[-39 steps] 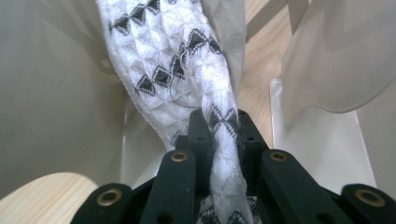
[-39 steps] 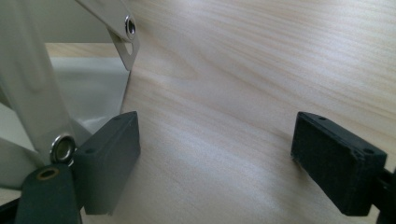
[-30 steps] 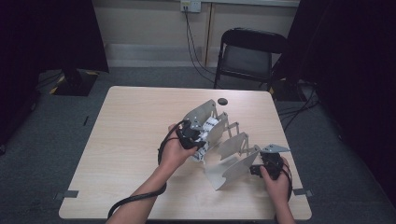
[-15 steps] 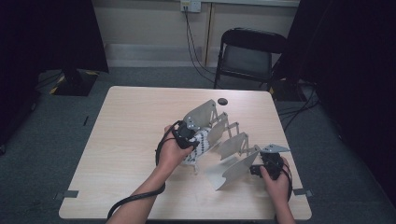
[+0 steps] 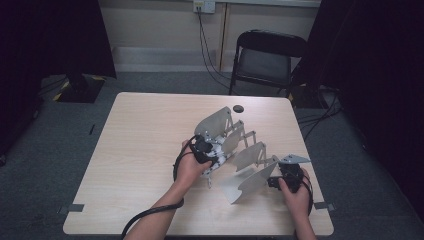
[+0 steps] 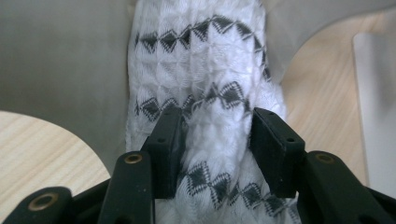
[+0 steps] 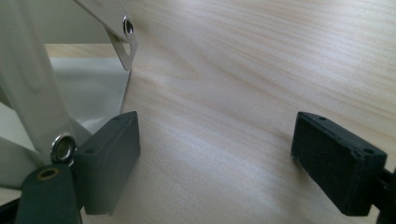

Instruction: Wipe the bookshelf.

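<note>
On the left side of the wooden table (image 5: 135, 150) the top is bare, and our left gripper (image 5: 207, 152) sits near the middle, pressed in against the grey metal rack (image 5: 240, 155) of fanned plates. In the left gripper view a white knitted cloth with black diamond bands (image 6: 201, 93) lies between the two black jaws, hanging against a grey plate (image 6: 60, 70); the jaws have just been opening, the pads stand beside the cloth and we cannot tell whether they still press it. In the high view the cloth shows as a pale patch (image 5: 216, 159) at the rack's near left edge, partly hidden by our hand. Beyond the rack, at the far edge of the table, lies a small dark round thing (image 5: 238, 108), and a black folding chair (image 5: 267, 60) stands behind the table. To the right, our right gripper (image 5: 287, 175) rests at the rack's near right end, its jaws wide with bare table between them, one pad just beside a riveted metal strip (image 7: 60, 144).
</note>
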{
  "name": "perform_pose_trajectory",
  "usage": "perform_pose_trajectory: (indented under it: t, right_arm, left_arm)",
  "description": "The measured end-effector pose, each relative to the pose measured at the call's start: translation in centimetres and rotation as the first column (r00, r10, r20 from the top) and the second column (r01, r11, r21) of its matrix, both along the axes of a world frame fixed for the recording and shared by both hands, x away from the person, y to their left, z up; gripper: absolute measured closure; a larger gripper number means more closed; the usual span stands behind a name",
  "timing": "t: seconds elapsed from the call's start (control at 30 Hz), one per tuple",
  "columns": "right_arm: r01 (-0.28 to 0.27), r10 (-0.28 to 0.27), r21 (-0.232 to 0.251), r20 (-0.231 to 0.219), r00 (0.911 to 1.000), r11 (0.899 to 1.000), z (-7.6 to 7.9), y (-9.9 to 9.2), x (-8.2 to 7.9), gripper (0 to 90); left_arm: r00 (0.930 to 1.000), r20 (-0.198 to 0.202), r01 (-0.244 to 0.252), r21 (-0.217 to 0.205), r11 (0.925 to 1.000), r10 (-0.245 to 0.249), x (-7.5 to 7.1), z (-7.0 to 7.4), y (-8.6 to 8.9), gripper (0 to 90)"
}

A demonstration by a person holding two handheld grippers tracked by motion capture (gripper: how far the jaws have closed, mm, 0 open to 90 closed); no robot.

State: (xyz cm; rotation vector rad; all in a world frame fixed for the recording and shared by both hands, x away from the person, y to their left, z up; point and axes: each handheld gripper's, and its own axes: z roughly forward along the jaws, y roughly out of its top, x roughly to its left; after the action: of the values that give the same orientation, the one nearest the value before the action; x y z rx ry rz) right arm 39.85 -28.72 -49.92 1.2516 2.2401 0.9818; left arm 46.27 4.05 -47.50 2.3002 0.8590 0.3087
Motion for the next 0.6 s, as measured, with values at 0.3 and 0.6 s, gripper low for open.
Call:
perform_pose_trajectory:
  t: [0.3, 0.6]
  right_arm:
    - [-0.001, 0.001, -0.001, 0.0, 1.0, 1.0, 0.0, 0.0, 0.0, 15.2]
    - [-0.001, 0.001, 0.0, -0.001, 1.0, 1.0, 0.0, 0.0, 0.0, 15.0]
  left_arm:
    - [0.9983, 0.006, 0.057, 0.021, 0.9982, -0.057, -0.1, 0.0, 0.1, 79.3]
    - [0.988, 0.059, 0.141, 0.031, 0.9895, -0.143, -0.5, 2.7, 0.3, 82.2]
